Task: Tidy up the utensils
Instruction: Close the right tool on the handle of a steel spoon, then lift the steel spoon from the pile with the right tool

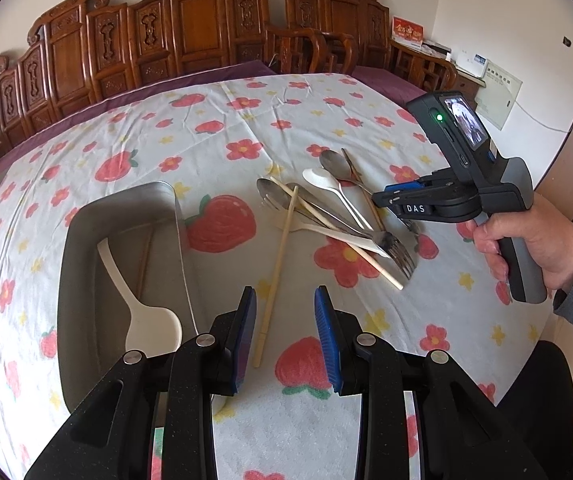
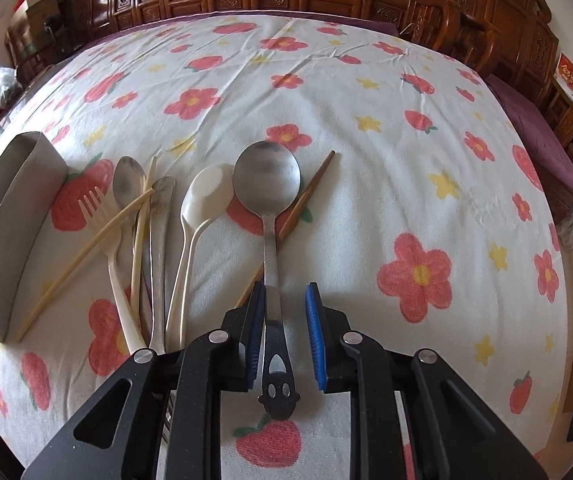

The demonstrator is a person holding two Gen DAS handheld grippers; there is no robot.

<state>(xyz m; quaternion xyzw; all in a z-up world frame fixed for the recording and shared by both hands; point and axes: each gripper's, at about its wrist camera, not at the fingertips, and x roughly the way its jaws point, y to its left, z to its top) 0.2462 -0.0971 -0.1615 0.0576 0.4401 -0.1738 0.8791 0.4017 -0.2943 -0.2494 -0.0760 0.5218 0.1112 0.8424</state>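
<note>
A pile of utensils lies on the flowered cloth: metal spoons, white plastic spoons, a fork, pale chopsticks. A metal tray at the left holds a white spoon. My left gripper is open and empty, over a loose chopstick beside the tray. My right gripper is open, its jaws on either side of the handle of a large metal spoon, which lies on the cloth; it also shows in the left wrist view. A brown chopstick lies under that spoon.
The tray's wall stands left of the pile in the right wrist view. Next to it lie a white fork, a metal spoon and a white spoon. Carved wooden chairs line the far side.
</note>
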